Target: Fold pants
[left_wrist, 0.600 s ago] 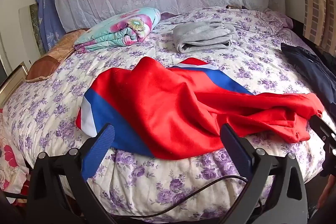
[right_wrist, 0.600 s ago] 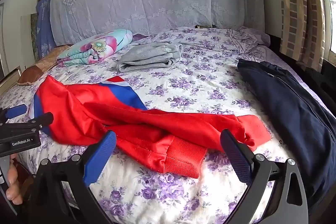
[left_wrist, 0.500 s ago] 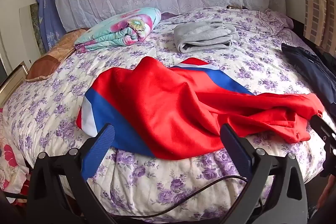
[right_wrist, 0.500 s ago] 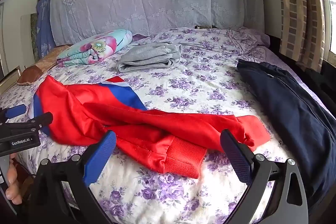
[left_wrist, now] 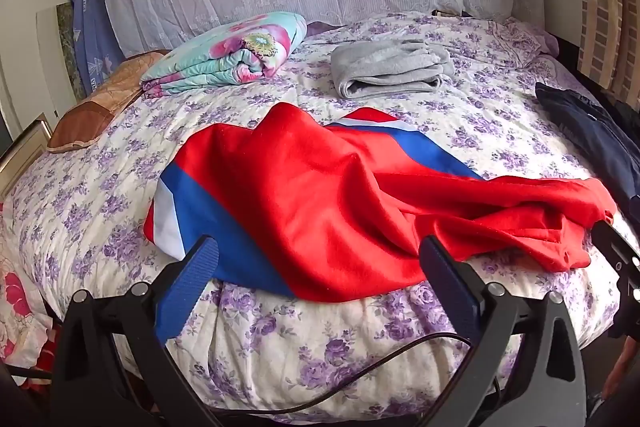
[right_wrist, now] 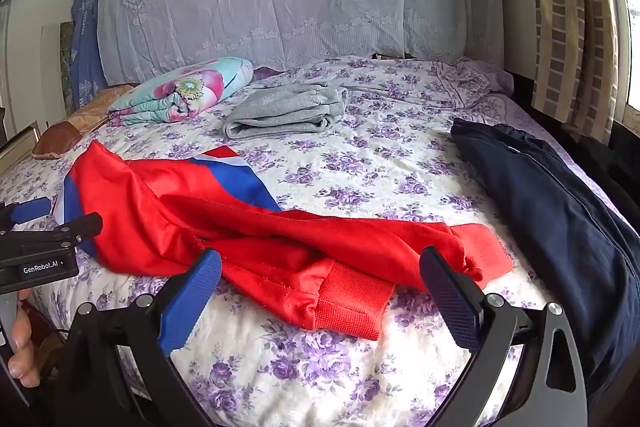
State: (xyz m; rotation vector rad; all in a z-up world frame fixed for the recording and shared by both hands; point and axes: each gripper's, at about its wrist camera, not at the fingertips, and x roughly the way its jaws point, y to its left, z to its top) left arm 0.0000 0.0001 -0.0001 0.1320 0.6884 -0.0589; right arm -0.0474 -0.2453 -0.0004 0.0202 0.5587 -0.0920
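Right wrist view, navy garment (right_wrist: pixel 560 227) cut off at frame edge

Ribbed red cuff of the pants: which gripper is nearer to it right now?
Right. The right gripper hovers open just over the ribbed cuff; the left gripper sits open at the pants' blue-striped end.
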